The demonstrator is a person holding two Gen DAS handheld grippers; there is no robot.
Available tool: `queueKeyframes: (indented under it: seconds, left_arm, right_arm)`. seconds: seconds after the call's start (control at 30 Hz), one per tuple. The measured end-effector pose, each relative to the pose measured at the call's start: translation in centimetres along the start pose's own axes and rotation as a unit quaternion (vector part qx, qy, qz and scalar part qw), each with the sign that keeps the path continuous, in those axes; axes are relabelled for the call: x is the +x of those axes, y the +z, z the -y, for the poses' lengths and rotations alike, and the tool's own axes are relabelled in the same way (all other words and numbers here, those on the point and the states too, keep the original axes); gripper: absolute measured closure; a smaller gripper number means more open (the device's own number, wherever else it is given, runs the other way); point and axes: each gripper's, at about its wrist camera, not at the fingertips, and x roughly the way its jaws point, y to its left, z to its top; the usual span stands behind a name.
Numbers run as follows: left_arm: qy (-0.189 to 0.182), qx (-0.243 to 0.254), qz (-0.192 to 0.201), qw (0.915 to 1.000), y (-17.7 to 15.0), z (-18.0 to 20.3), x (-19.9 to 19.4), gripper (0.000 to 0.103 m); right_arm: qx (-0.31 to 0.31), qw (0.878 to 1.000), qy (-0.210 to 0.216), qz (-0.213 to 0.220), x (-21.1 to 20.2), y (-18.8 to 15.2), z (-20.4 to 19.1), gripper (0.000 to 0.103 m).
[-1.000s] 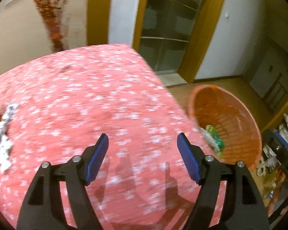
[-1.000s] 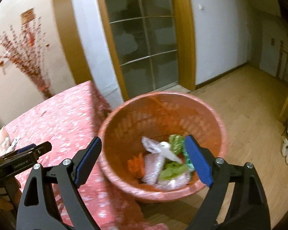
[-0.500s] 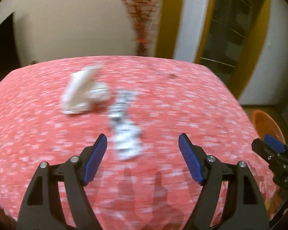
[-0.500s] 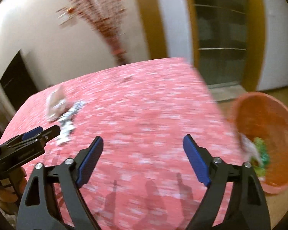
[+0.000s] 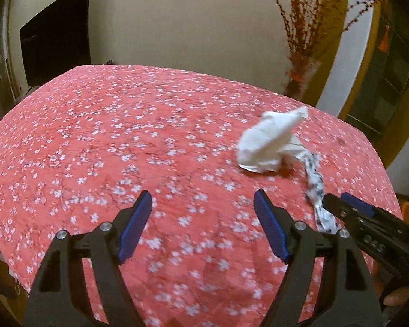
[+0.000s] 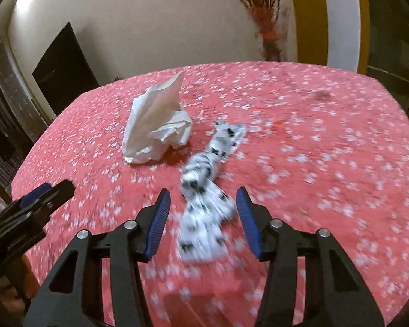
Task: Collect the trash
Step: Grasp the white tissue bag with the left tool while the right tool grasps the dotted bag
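The twisted white wrapper with black spots [image 6: 204, 207] lies on the worktop under its red cloth with small white blossoms [image 6: 327, 141], its near end between the blue-padded fingers of your right tool [image 6: 201, 218], which is spread wide and not touching it. Just beside the wrapper's far end, toward your left, sits the crumpled white paper napkin [image 6: 158, 125], one corner standing upright. Your left tool [image 5: 203, 226] is also spread apart, hovering over bare cloth with nothing between its pads; from its view the napkin [image 5: 272, 143] is ahead and to the right, with the wrapper [image 5: 317, 190] trailing toward the right tool [image 5: 346, 207]. Behind the worktop stand a vase of dried reddish branches [image 5: 302, 73] and a black flat screen [image 5: 57, 49].
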Motion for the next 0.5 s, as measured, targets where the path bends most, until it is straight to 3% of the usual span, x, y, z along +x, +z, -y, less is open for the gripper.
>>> queueKeyframes:
  seconds: [0.1,0.2,0.27,0.37,0.5]
  left_arm:
    - [-0.002,-0.001,0.001,1.0,0.5,-0.3,0.4,0.027]
    - [-0.011,0.001,0.005,0.9999,1.0,0.2,1.0,0.023]
    - [-0.023,0.007,0.006,0.9997,1.5,1.0,1.5,0.019]
    - [-0.031,0.022,0.009,0.9992,2.1,2.6,2.4,0.013]
    - [-0.03,0.051,0.003,0.9982,3.3,4.9,4.5,0.012]
  right_arm:
    - [-0.01,1.0,-0.018,-0.02,1.8,0.5,-0.4,0.06]
    - [-0.021,0.999,-0.032,-0.025,1.8,0.6,0.0,0.089]
    - [-0.01,0.999,-0.03,-0.027,1.0,0.2,1.5,0.092]
    - [0.021,0.998,-0.062,-0.017,-0.8,-0.9,4.9,0.093]
    - [0.049,0.995,-0.09,-0.007,-3.1,-2.4,8.9,0.093]
